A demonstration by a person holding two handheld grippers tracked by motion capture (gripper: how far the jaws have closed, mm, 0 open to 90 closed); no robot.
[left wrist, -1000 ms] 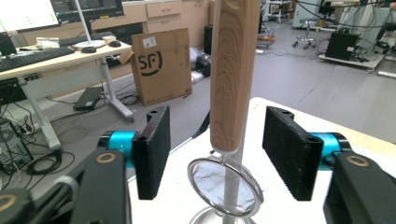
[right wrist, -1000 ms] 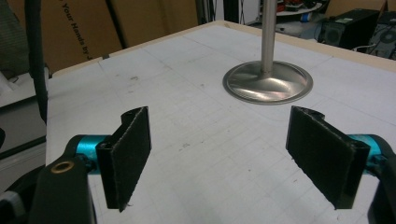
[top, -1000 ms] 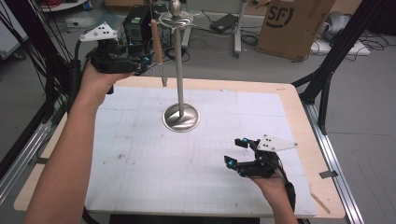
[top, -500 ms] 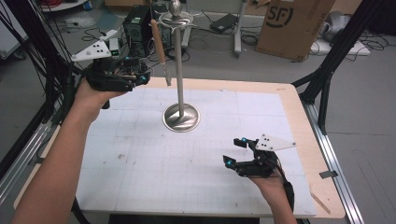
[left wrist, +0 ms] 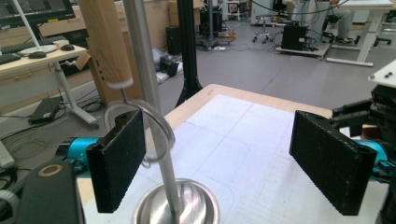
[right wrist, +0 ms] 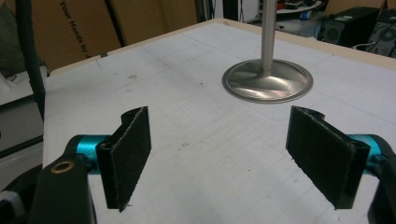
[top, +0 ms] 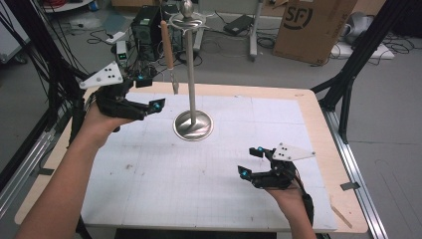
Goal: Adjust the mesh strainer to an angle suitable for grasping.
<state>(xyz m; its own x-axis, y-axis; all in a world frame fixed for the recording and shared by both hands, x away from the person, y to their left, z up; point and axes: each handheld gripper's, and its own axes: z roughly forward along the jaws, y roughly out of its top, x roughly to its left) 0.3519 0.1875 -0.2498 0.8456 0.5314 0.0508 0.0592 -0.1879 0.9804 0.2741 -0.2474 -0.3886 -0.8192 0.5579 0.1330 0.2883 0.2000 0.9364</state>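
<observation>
Grey workshop floor surrounds the table (top: 318, 107), with black frame legs, cables, a computer tower and a brown cardboard box (top: 311, 27) beyond the far edge; the box carries the printed letters "SF" in a rounded outline. In the right gripper view another carton at the upper left shows part of a line reading "Your Hands by". A white gridded mat (top: 199, 179) covers most of the wooden tabletop.

Near the middle of the far edge stands a polished metal stand (top: 192, 89), its round base on the mat and its thin pole upright, topped by a ball and a ring of hooks. A wooden-handled utensil (top: 168, 50) hangs from the stand's left side, handle up, its lower metal part reaching down beside the pole; the left gripper view shows a curved wire loop below the wooden handle, just next to the pole.

The left gripper (top: 149, 92) is held near the far left corner, just left of the stand. Its jaws have just been opening and now stand wide apart with nothing between the pads; the utensil's loop sits behind its left pad.

The right gripper (top: 251, 162) rests low over the mat toward the near right corner, well apart from the stand, jaws spread wide and empty.
</observation>
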